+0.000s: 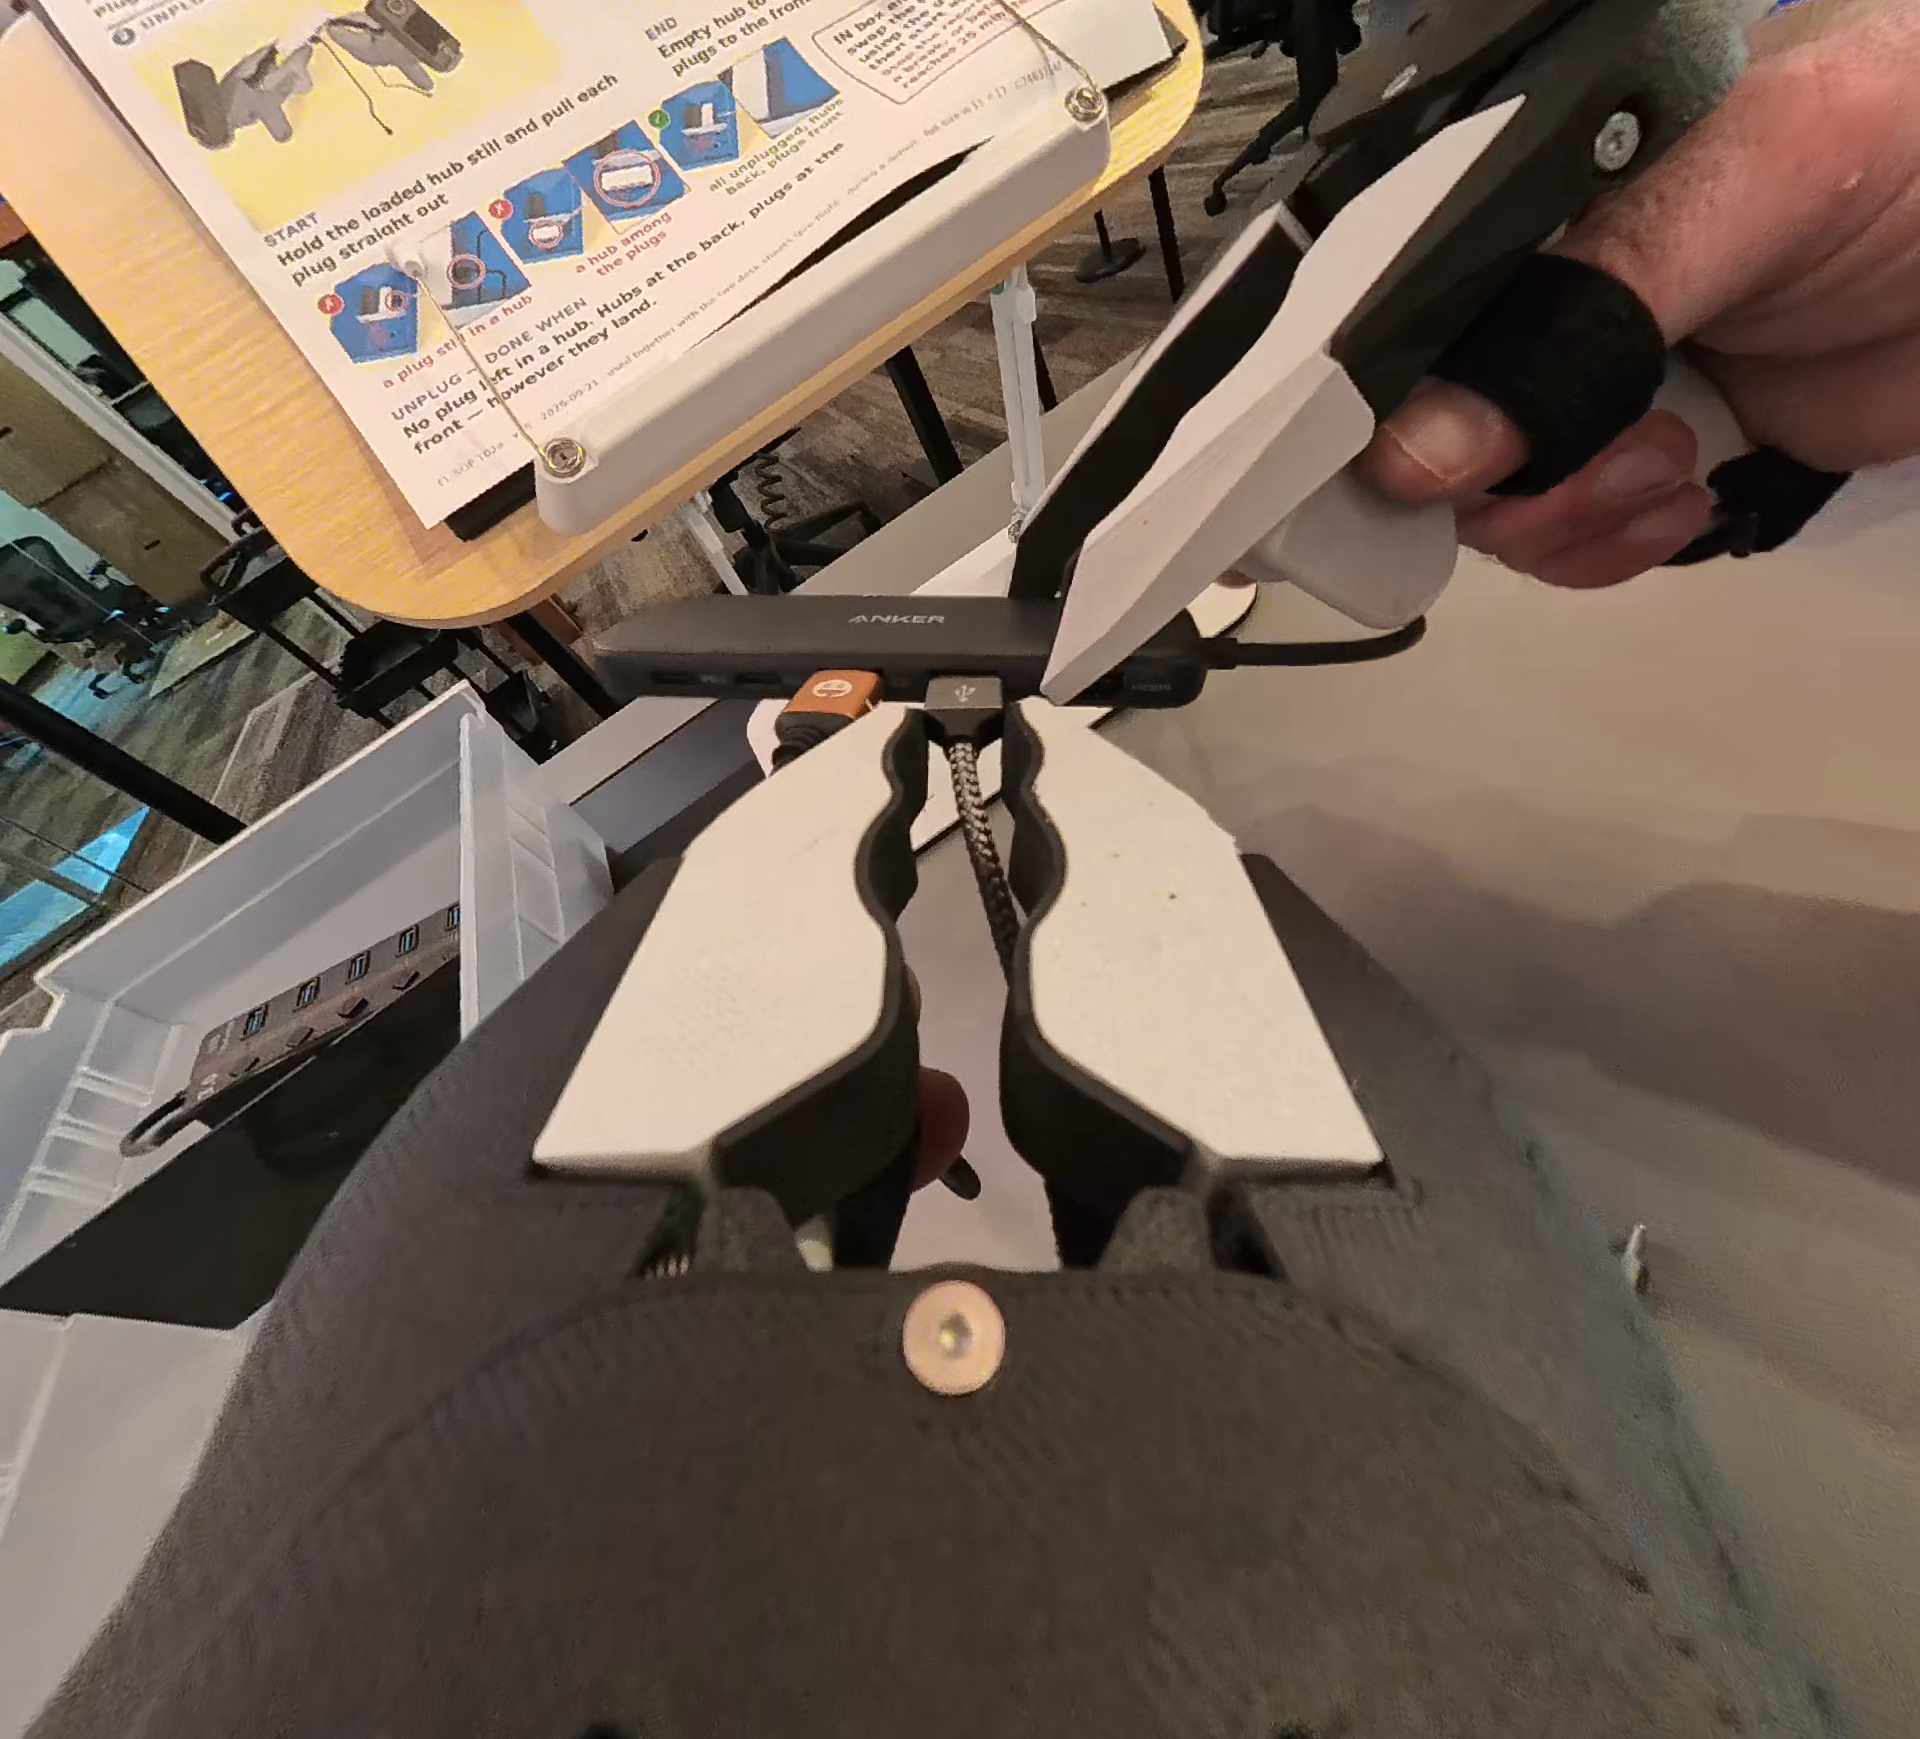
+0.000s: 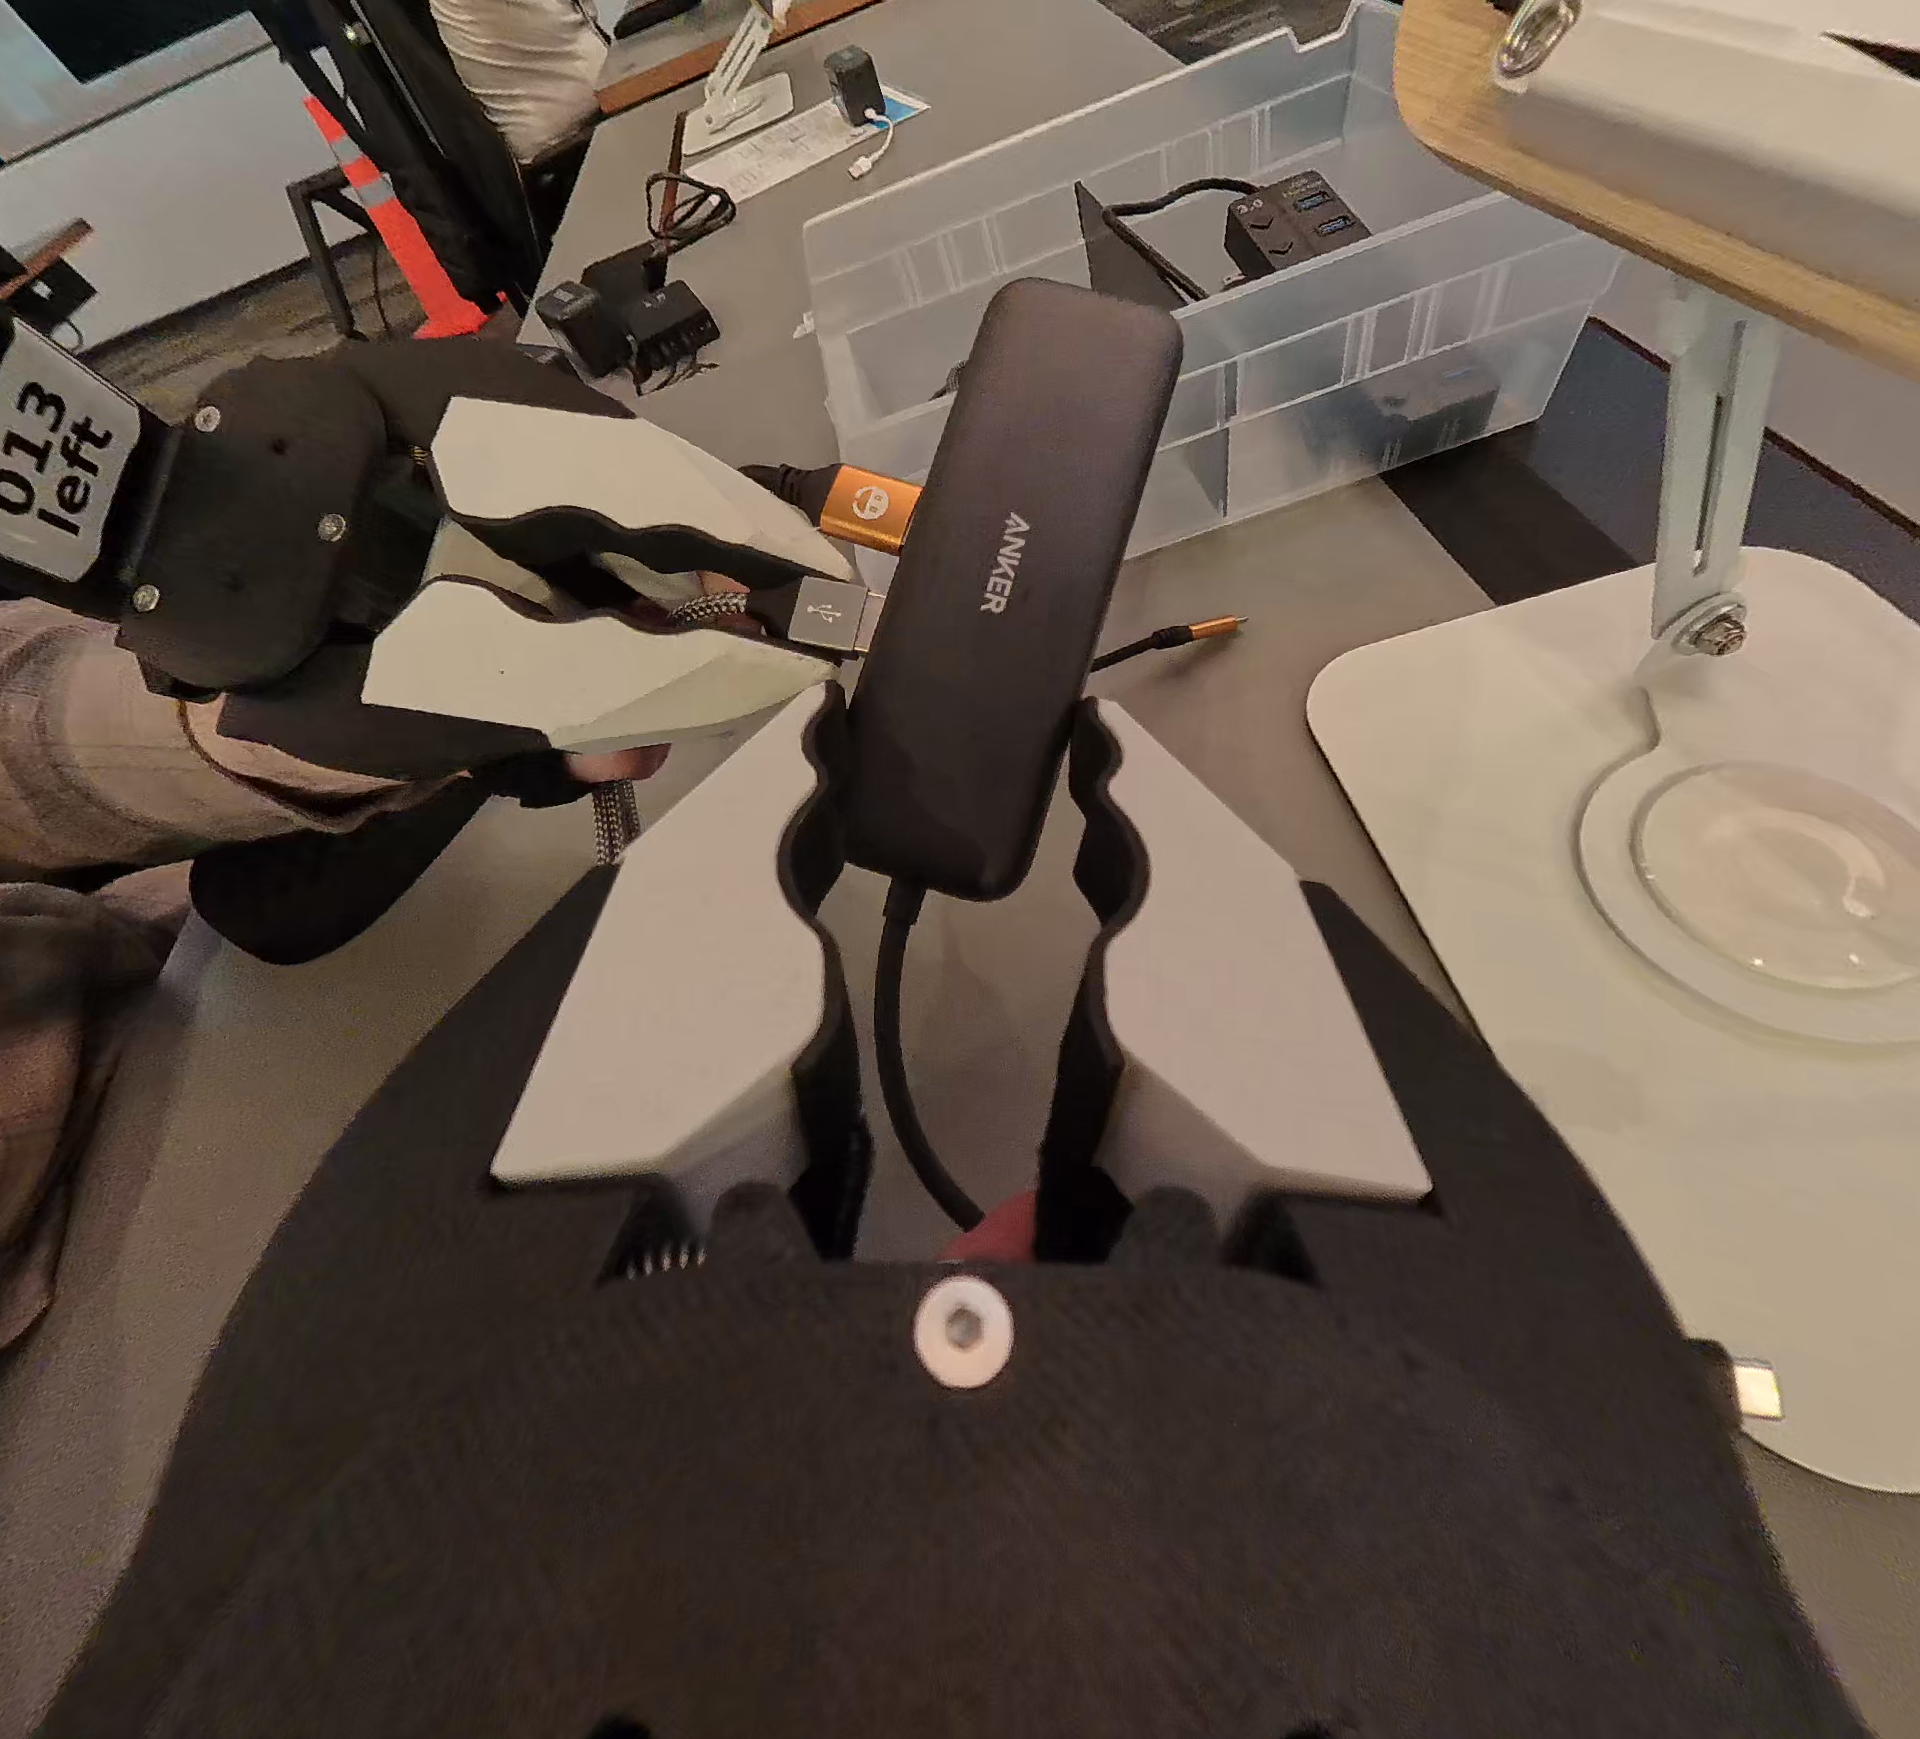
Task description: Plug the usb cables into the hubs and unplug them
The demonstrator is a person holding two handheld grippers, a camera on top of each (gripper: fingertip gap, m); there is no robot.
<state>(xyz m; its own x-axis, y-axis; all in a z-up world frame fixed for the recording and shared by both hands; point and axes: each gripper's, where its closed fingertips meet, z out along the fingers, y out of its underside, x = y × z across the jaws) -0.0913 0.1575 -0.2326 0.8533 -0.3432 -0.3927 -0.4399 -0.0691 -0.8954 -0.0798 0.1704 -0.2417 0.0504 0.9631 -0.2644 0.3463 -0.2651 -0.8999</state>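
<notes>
Grey table (image 2: 1299, 567), clear bin (image 2: 1195, 162) behind | right gripper (image 2: 956, 754) clamps dark hub (image 2: 1018, 546), lifted above table | left gripper (image 1: 961, 739) pinches braided cable (image 1: 982, 848) behind silver plug (image 1: 964, 690), seated in hub | orange plug (image 2: 871, 507) seated alongside

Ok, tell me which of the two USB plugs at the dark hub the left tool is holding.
The silver plug on the braided cable: the left tool pinches it at the hub edge. The orange plug sits untouched in the neighbouring port.
</notes>
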